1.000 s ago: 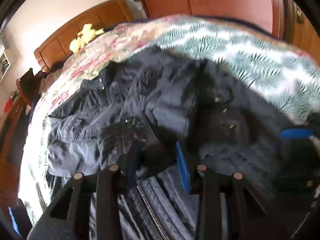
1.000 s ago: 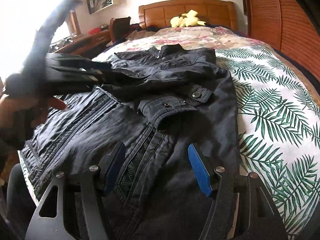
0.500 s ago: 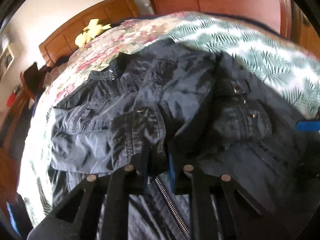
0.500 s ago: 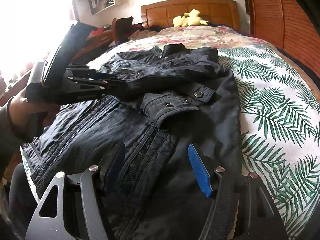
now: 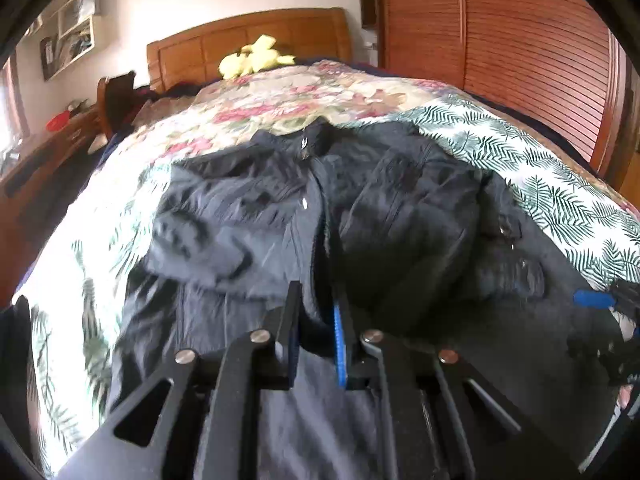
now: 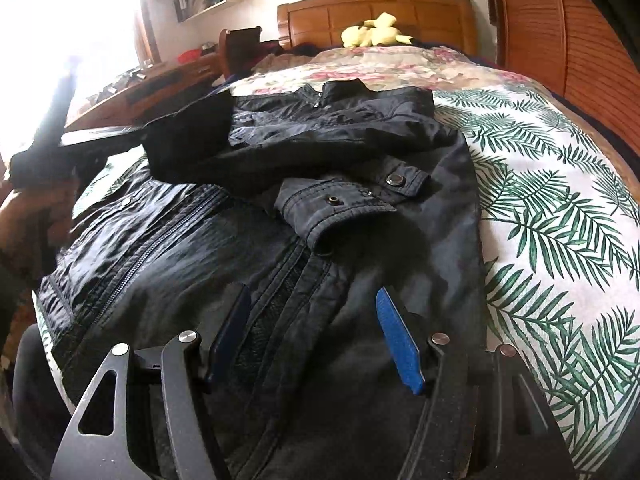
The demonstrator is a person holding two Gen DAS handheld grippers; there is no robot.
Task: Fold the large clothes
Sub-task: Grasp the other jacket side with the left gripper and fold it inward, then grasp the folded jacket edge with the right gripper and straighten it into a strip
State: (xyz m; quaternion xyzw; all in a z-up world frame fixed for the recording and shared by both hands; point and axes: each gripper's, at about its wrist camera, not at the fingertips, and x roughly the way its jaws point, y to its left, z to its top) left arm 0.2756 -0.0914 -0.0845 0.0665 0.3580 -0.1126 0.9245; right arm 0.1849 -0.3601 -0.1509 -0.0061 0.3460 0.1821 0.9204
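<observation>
A dark navy jacket [image 5: 392, 208] lies front up on the bed, its collar toward the headboard. My left gripper [image 5: 316, 312] is shut on a fold of the jacket near its front zipper and holds it above the body. In the right wrist view the jacket [image 6: 192, 264] fills the near bed, with the right sleeve's cuff [image 6: 344, 204] folded across the chest. My right gripper [image 6: 314, 332] is open and empty, low over the jacket's lower right front. The left gripper shows there as a dark blur [image 6: 100, 140] holding cloth at the left.
The bed has a palm-leaf sheet [image 6: 560, 232] and a floral cover [image 5: 304, 100]. A yellow plush toy [image 6: 372, 32] sits by the wooden headboard [image 5: 248, 44]. A wooden wardrobe [image 5: 500, 48] stands at the right. A desk [image 6: 140, 92] stands at the left.
My left gripper closed on the jacket cloth and drew it up and back, turning toward the headboard. My right gripper stayed open in place.
</observation>
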